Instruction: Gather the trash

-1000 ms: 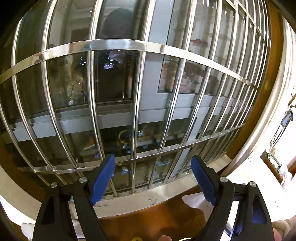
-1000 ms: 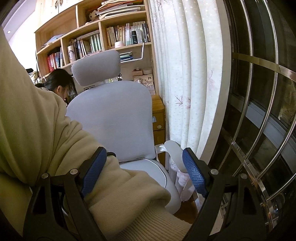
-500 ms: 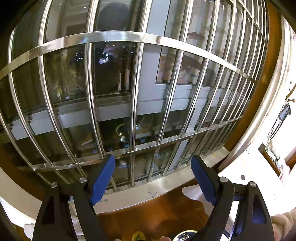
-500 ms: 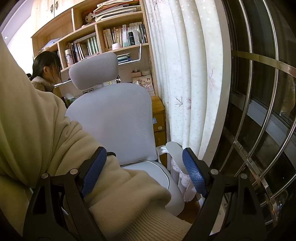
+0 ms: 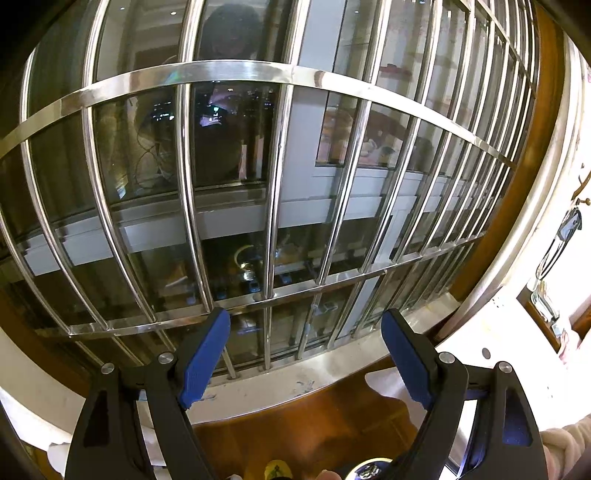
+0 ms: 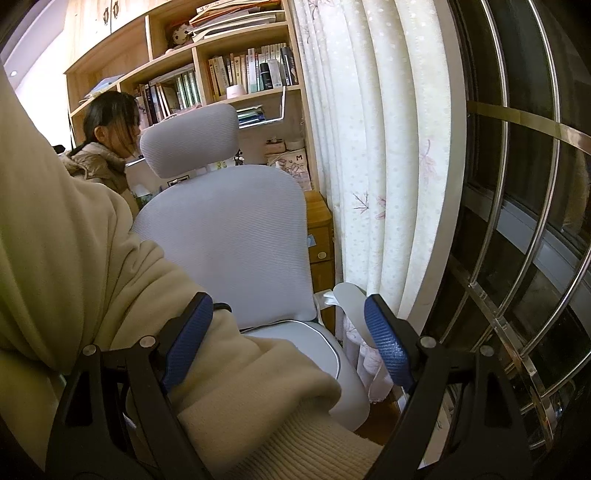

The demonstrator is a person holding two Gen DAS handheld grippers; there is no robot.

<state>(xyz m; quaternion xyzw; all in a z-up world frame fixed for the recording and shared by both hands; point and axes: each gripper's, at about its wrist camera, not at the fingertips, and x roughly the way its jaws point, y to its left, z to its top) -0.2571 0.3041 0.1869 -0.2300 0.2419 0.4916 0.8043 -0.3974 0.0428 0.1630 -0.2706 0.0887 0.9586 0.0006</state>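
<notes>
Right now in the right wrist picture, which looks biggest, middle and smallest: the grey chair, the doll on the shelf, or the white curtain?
1. White curtain and grey chair look about equally big, so no order between them.
2. Doll, smallest, though it sits farther back.

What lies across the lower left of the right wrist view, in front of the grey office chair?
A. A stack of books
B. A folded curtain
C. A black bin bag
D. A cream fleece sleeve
D: a cream sleeve with a ribbed cuff crosses in front of the grey chair, passing between the open right gripper fingers.
</notes>
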